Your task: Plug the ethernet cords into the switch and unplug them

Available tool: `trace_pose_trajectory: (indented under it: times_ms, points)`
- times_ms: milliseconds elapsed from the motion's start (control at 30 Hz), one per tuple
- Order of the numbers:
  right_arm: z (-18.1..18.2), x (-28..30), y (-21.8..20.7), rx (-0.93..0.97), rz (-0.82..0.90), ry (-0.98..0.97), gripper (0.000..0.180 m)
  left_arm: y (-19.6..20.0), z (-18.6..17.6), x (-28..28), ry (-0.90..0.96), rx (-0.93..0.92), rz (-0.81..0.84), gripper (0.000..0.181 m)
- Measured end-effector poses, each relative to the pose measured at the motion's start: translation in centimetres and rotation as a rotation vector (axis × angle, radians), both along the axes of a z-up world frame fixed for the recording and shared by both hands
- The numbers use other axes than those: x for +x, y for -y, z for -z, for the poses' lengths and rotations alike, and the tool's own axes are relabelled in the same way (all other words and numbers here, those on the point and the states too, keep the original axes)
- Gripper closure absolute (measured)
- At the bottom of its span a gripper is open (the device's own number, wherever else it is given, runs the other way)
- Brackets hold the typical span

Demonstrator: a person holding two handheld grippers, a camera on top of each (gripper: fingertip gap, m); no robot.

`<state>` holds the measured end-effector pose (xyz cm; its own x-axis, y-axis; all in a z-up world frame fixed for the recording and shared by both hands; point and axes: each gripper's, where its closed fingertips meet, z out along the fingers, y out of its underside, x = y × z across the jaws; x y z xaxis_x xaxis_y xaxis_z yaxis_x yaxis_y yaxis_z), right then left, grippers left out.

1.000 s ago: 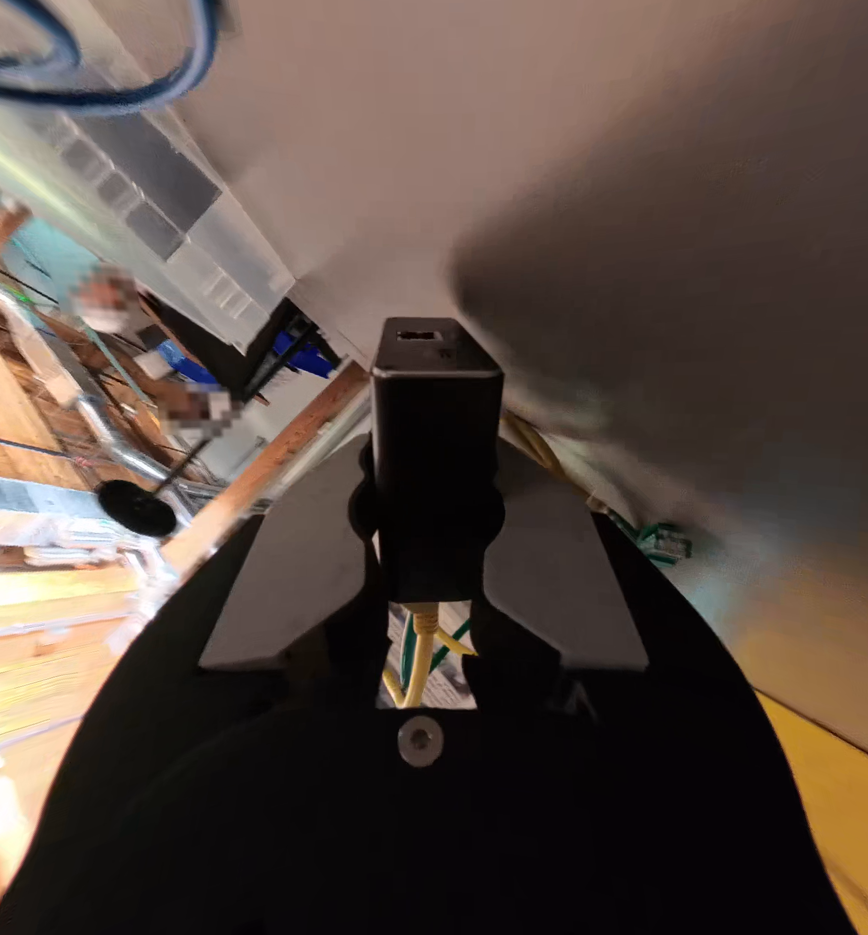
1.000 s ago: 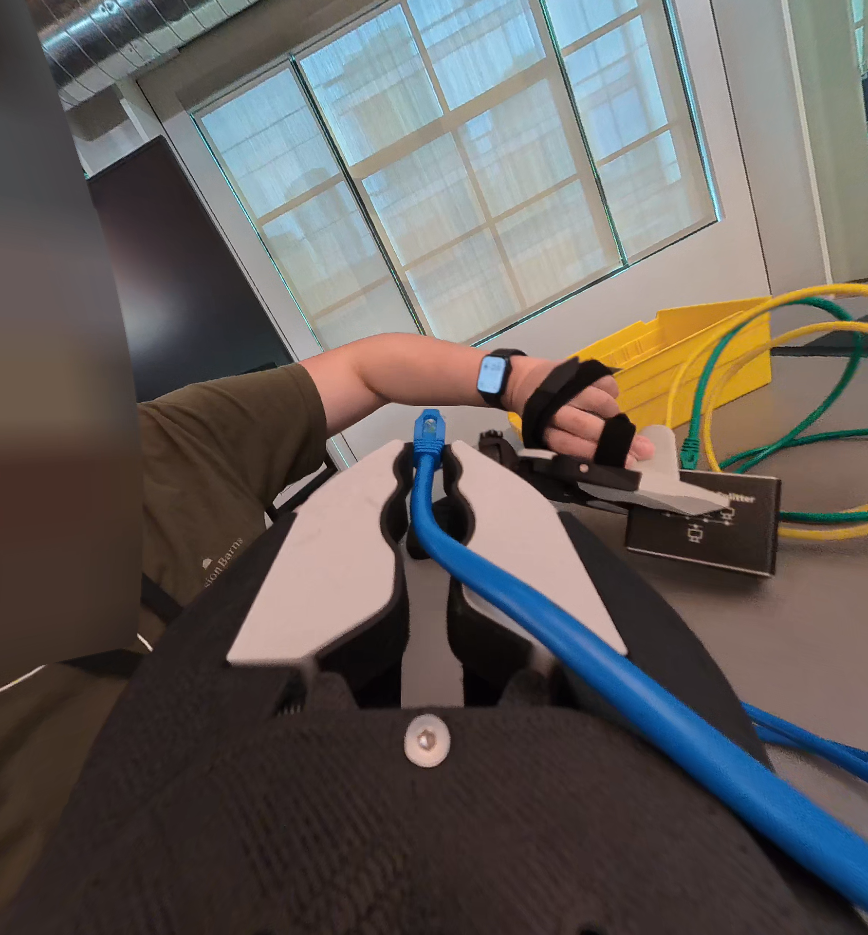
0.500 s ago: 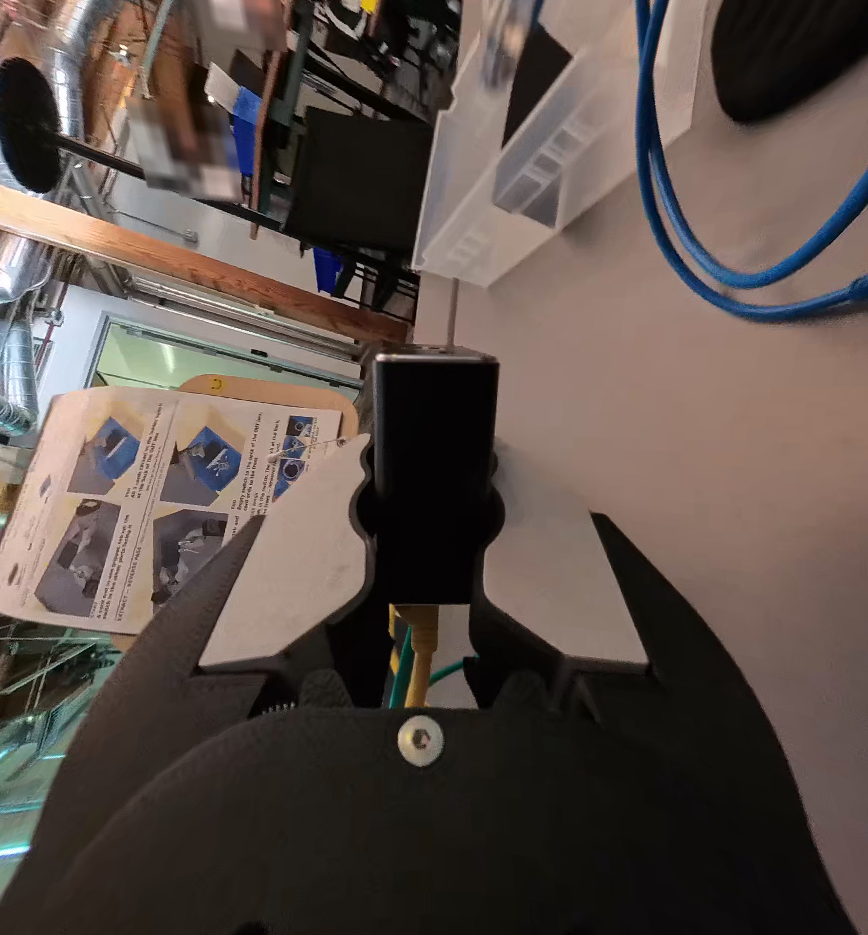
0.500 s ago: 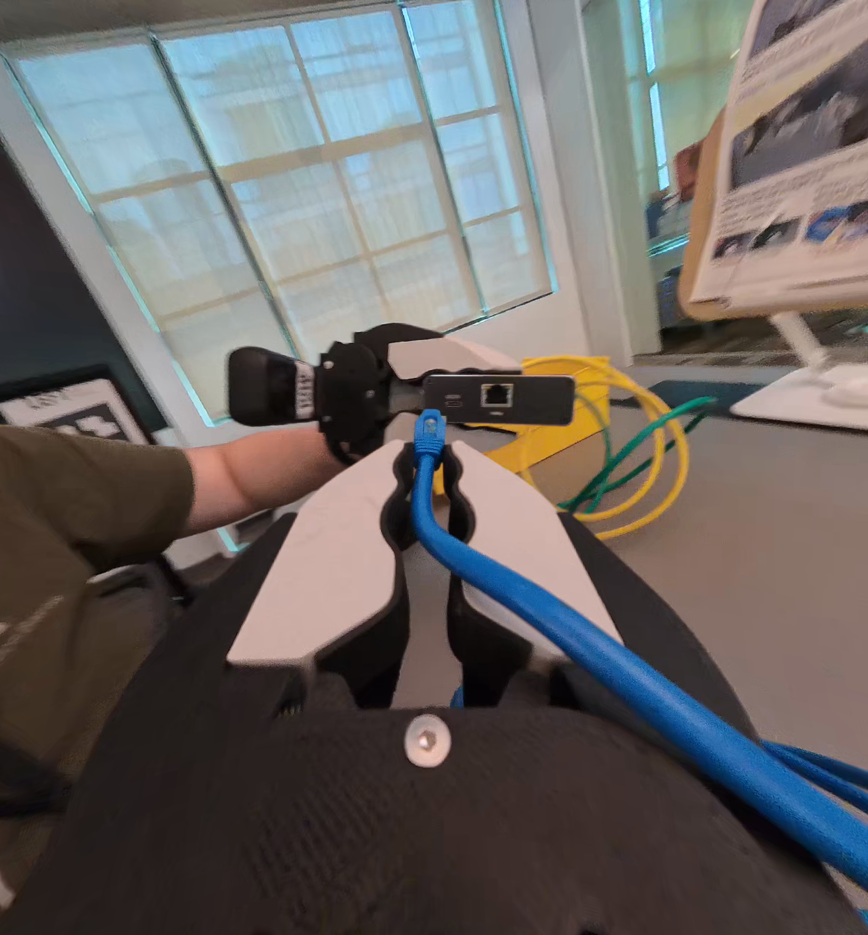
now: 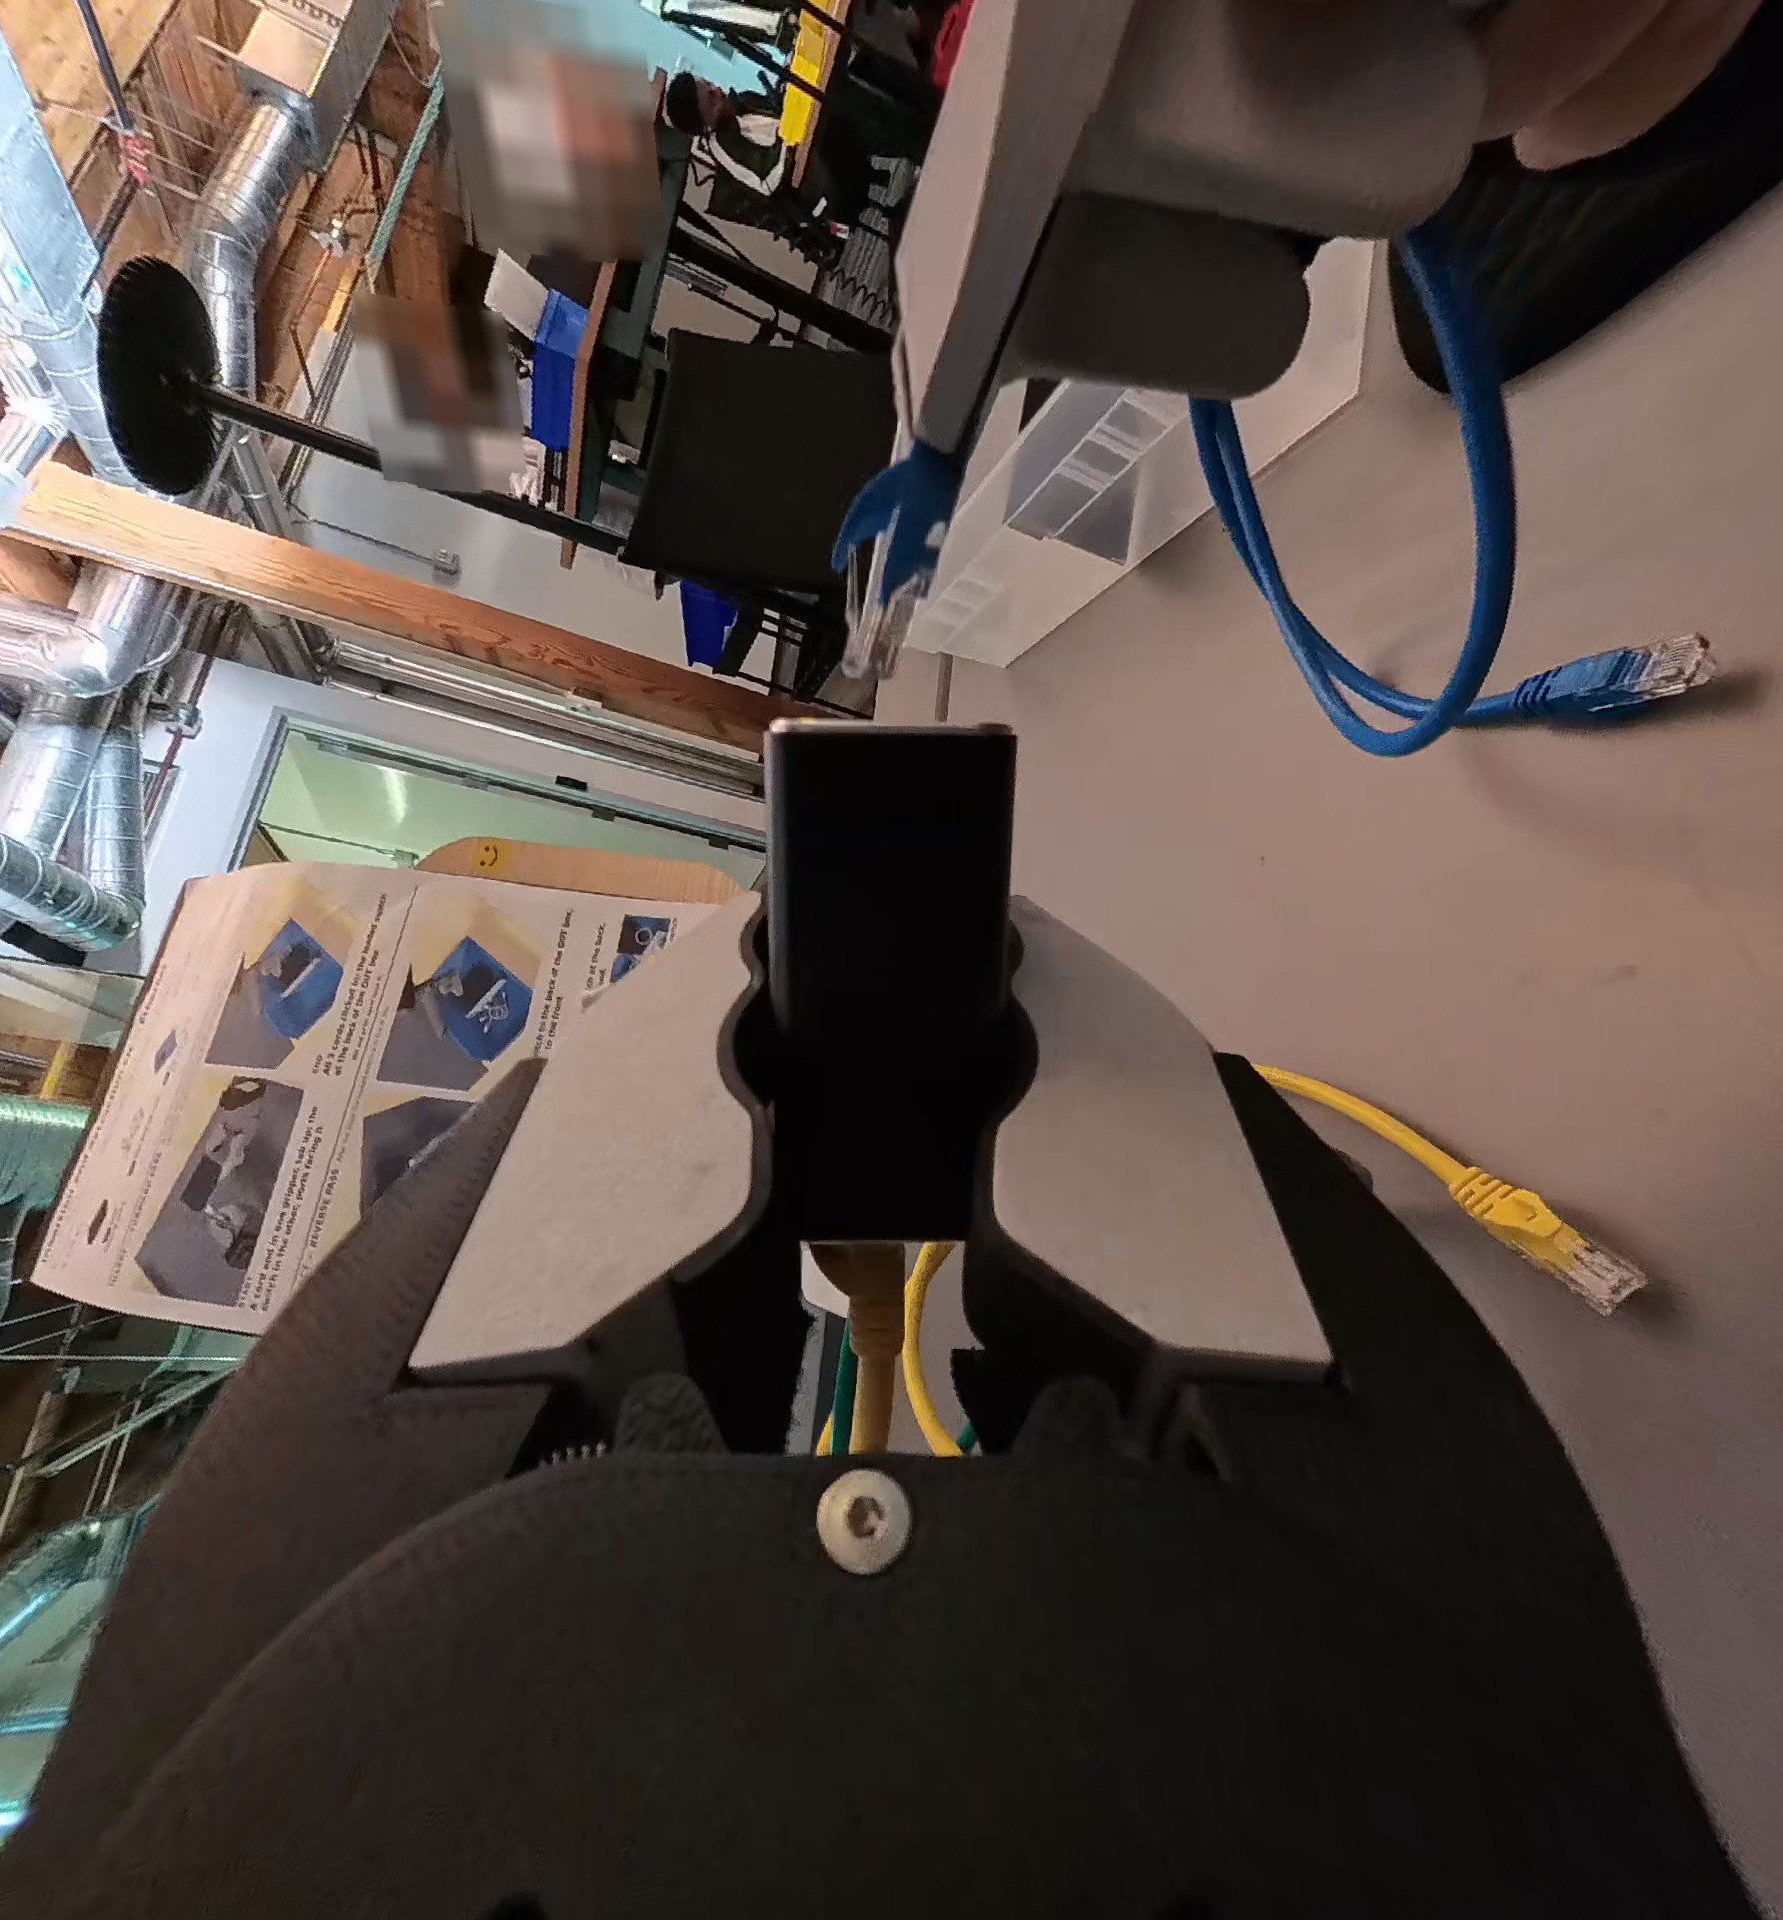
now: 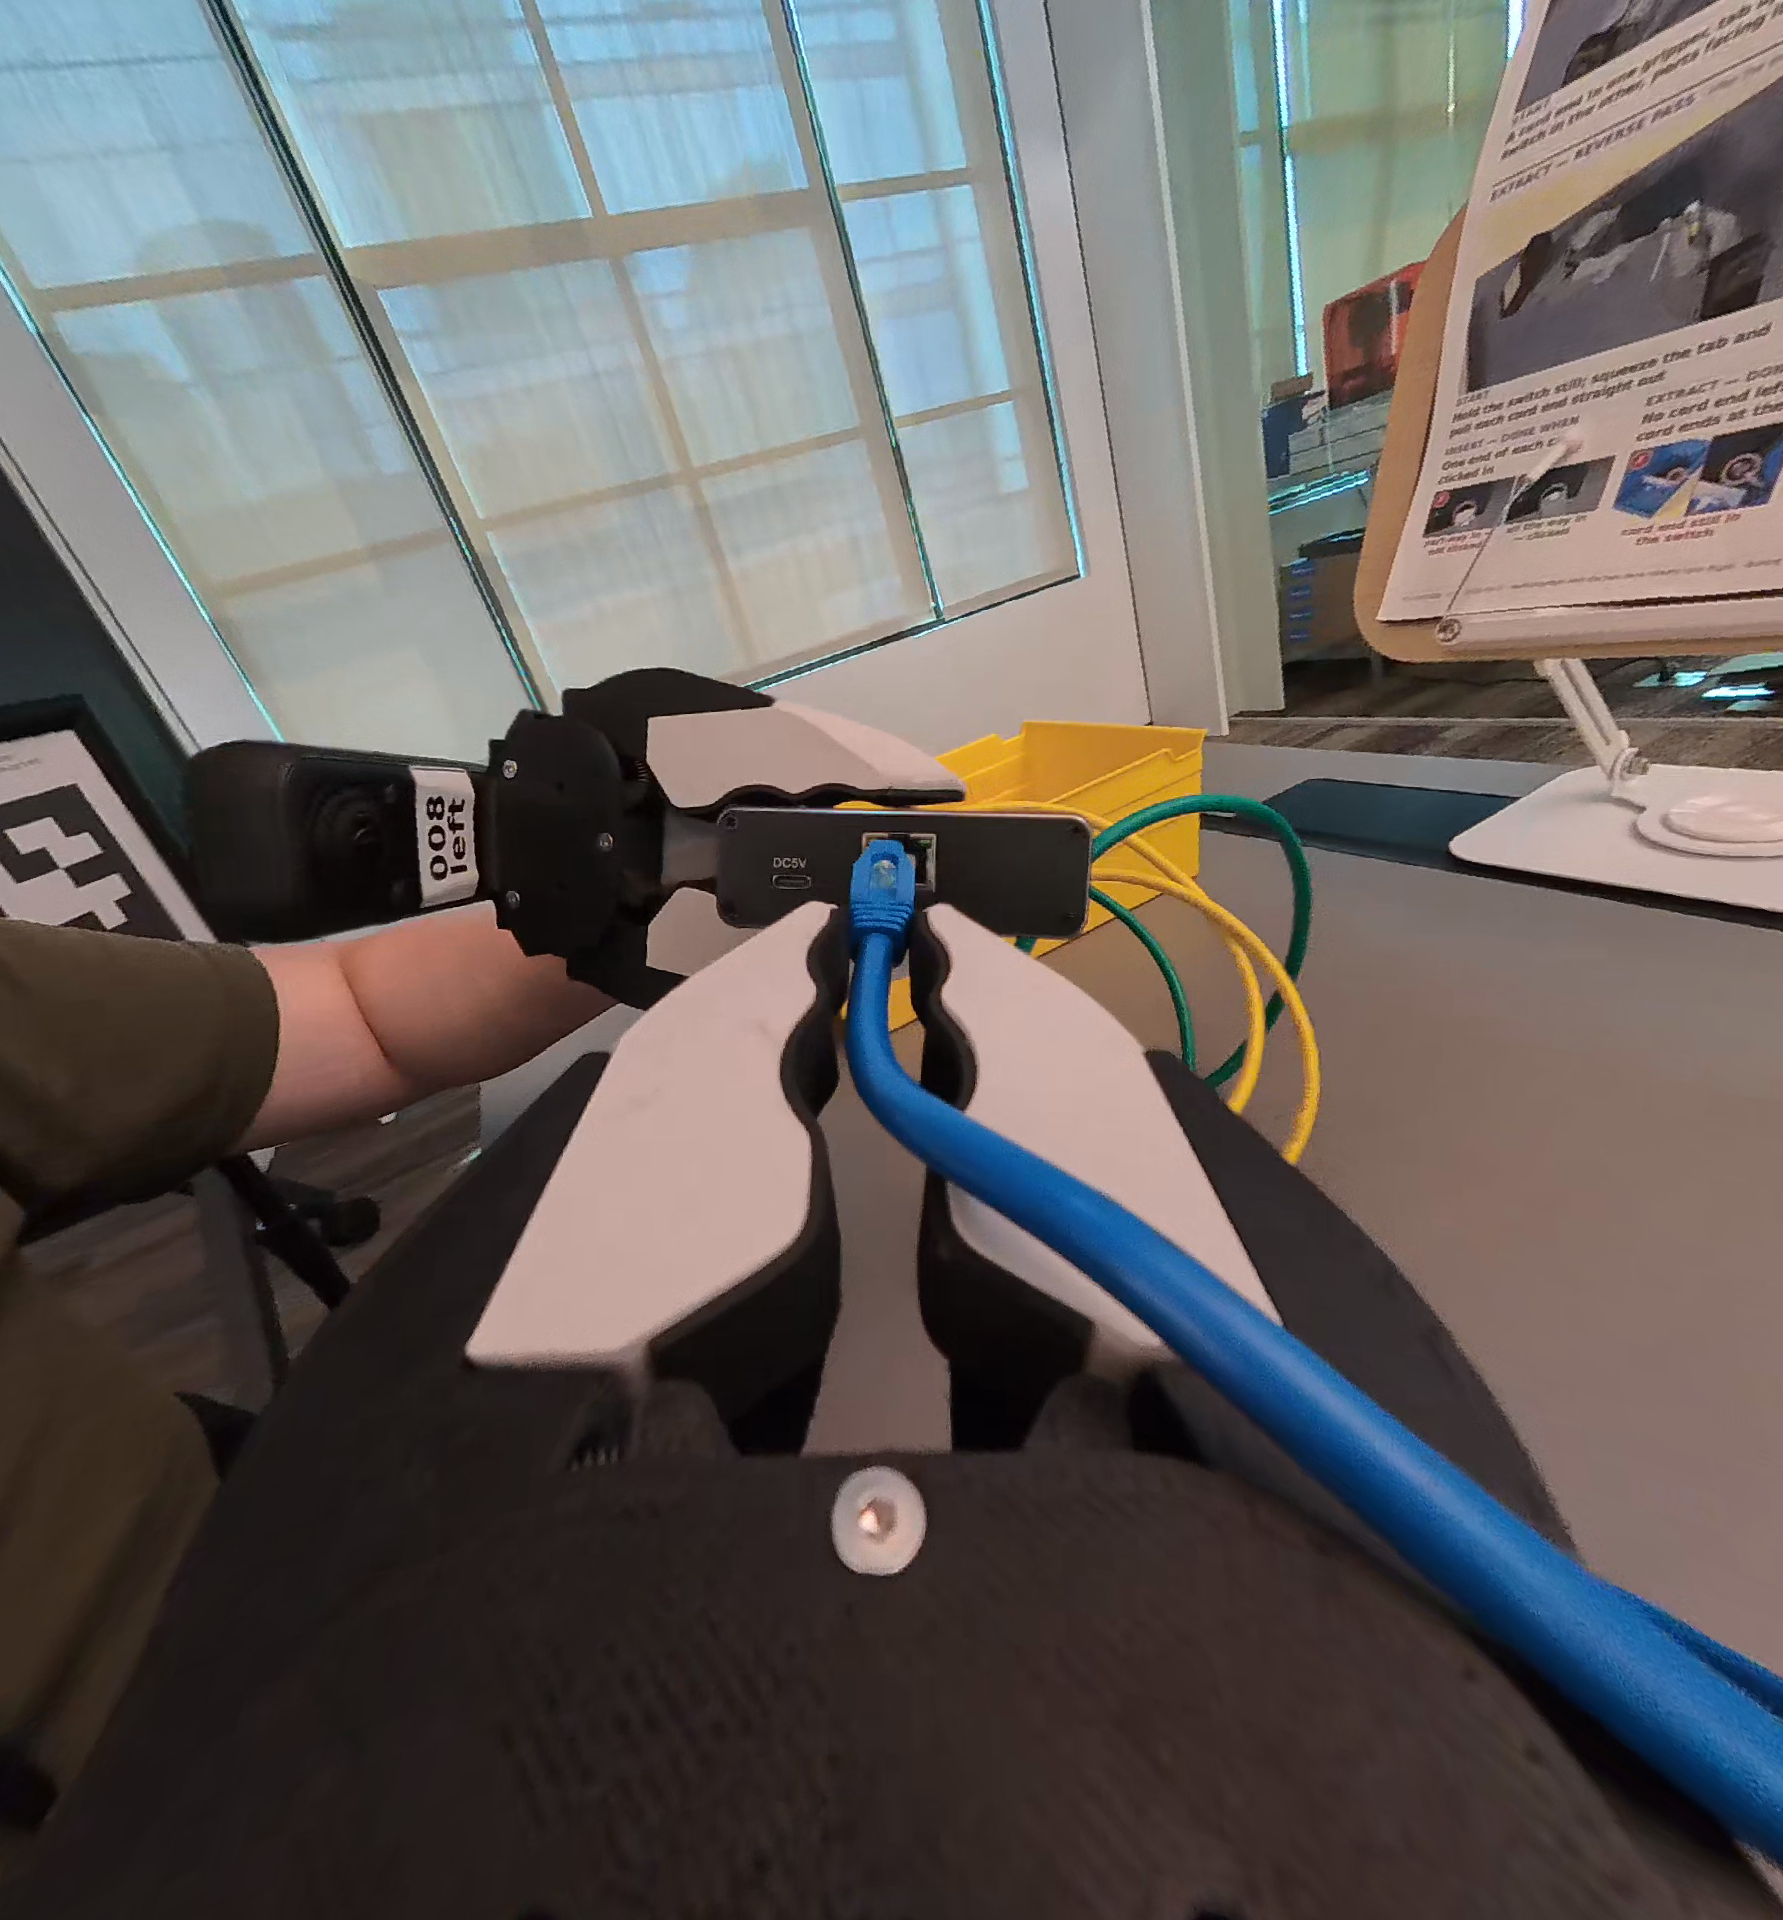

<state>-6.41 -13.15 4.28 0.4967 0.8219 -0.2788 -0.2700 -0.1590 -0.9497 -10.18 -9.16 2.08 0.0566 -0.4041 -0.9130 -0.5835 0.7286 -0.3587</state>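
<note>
My left gripper (image 5: 887, 925) is shut on the black switch (image 5: 889, 935) and holds it in the air, turned on its side. A yellow cord (image 5: 871, 1340) and a green cord come out of the switch's rear end. In the right wrist view the switch (image 6: 991, 868) shows one ethernet port on the face turned to me. My right gripper (image 6: 874, 914) is shut on the blue cord (image 6: 1074, 1164) just behind its plug (image 6: 879, 883), whose tip is at that port. In the left wrist view the blue plug (image 5: 892, 561) hangs just beyond the switch's end.
The grey table (image 6: 1593, 1195) carries a yellow bin (image 6: 1095, 769), loops of yellow and green cord (image 6: 1271, 1018), and an instruction sheet on a white stand (image 6: 1635, 343). The blue cord's loose end (image 5: 1614, 670), a loose yellow plug (image 5: 1552, 1236) and a clear bin (image 5: 1105, 499) lie on it. One gripper's finger ends stand about 6 centimeters off the other's.
My left gripper has lifted the switch off the table and turned it. My right gripper has brought the blue plug up to the switch's port.
</note>
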Motion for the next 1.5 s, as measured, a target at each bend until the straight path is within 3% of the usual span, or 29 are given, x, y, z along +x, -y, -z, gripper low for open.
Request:
trace_pose_trajectory:
  times_ms: [333, 800, 933, 1100, 1267, 1500]
  points:
    - [-0.1, -0.2, 1.0, -0.03, -0.079, 0.048, 0.168, 2.0, -0.8, 1.1, -0.062, 0.085, 0.066, 0.145]
    - [0.3, 0.3, 1.0, -0.143, -0.107, 0.04, 0.168, 2.7, -0.5, 2.1, -0.086, 0.038, 0.096, 0.145]
    - [0.6, 0.0, 1.0, -0.136, -0.077, 0.084, 0.168, 1.6, 0.1, 1.8, -0.119, 0.065, 0.047, 0.145]
    - [-0.4, -0.6, 1.6, -0.056, -0.001, 0.12, 0.168, 0.9, -0.9, 1.6, 0.046, 0.194, -0.031, 0.14]
    - [0.2, -1.1, 1.5, -0.054, 0.048, 0.2, 0.168, 0.6, -0.8, 2.5, 0.098, 0.167, -0.065, 0.129]
    - [0.5, -0.5, 1.7, -0.049, 0.089, 0.23, 0.168, 0.6, -0.4, 3.3, 0.056, 0.143, -0.057, 0.13]
